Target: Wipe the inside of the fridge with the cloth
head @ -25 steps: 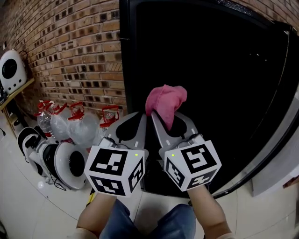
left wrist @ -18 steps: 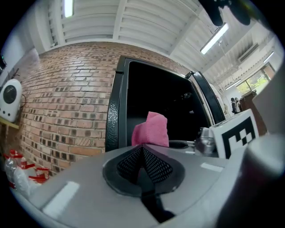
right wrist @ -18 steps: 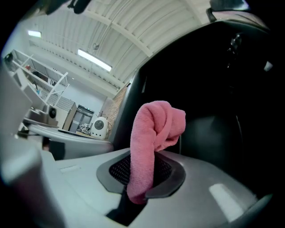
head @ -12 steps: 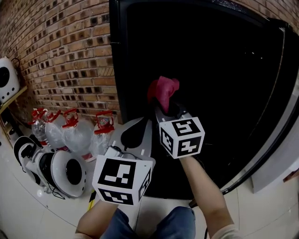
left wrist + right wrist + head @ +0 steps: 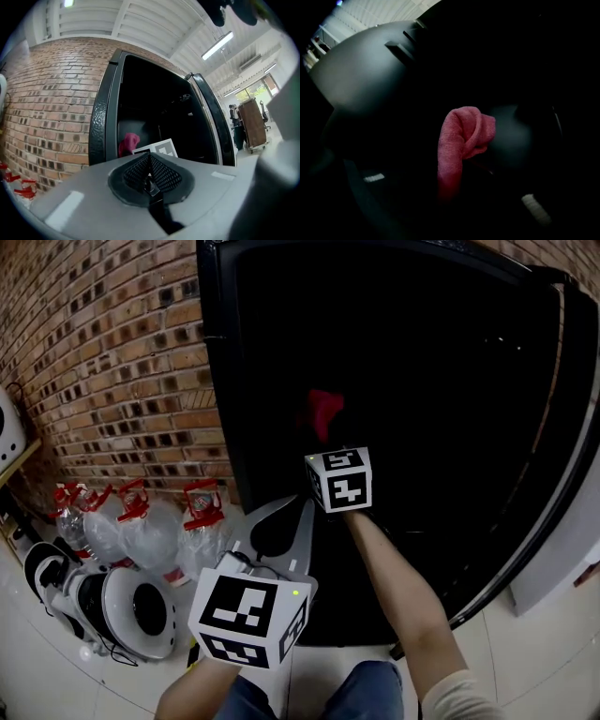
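Note:
The black fridge (image 5: 217, 381) stands open, and its inside is dark. My right gripper (image 5: 330, 442) reaches into it, shut on the pink cloth (image 5: 323, 412), which hangs bunched in the dark cavity. In the right gripper view the cloth (image 5: 458, 143) rises from between the barely visible jaws, and I cannot tell whether it touches a wall. My left gripper (image 5: 302, 506) is held back outside the fridge, low and shut with nothing in it. In the left gripper view, the cloth (image 5: 129, 142) shows inside the fridge frame (image 5: 98, 126), beyond the closed left gripper (image 5: 149, 155).
A brick wall (image 5: 112, 362) runs along the left of the fridge. Several water bottles with red caps (image 5: 150, 521) and white round appliances (image 5: 131, 601) sit on the tiled floor at the lower left. The fridge door (image 5: 562, 474) stands open at the right.
My right gripper has moved forward and up into the fridge, carrying the cloth deeper into the dark. The left gripper has stayed back near my body.

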